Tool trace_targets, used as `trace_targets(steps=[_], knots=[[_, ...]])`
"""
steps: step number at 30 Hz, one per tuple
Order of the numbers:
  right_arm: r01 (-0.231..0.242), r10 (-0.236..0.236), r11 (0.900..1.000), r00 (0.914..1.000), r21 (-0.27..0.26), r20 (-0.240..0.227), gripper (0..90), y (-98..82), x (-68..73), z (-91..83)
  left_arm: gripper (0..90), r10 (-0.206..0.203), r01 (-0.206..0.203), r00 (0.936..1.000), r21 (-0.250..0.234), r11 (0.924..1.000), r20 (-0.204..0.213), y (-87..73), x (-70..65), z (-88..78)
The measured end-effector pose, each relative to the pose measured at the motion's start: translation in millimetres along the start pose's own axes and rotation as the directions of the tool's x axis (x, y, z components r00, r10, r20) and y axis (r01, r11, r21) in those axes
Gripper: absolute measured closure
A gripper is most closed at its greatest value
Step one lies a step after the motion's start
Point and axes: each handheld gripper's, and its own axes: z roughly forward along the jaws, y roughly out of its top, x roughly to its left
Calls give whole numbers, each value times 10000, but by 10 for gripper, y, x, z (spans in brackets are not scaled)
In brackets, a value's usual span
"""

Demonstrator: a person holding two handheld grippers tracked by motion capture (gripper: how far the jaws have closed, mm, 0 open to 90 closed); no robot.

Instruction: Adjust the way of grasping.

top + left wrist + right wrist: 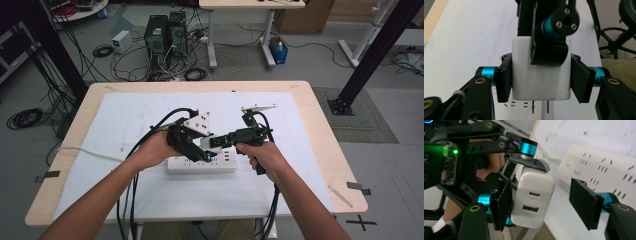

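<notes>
White wall charger [540, 75], small, rigid, smooth-sided and likely light, clamped by its flat sides in the left gripper [541, 75] above the power strip [200, 164] on the worktop [310, 100]; right gripper [546, 205] fingers apart around it, one pad touching

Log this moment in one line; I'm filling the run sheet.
left gripper: shut on white charger | right gripper: open, jaws either side of charger | power strip: below, prongs not in

Glossy white plastic charger [541, 75], matt white plastic power strip [599, 167], rough black gripper pads [584, 202], pale wooden table [325, 145].
</notes>
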Motion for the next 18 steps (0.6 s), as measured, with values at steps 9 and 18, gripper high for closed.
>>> trace_targets(steps=[9,18], knots=[[-805,808,9967,9944,73,-688,585,-24,-54,24,425,270,-268,9996,192,9995,-129,4,-25,46],[-903,888,9957,9940,-213,-638,627,-40,-75,29,371,254,-224,9981,555,9982,-556,5,-40,87]])
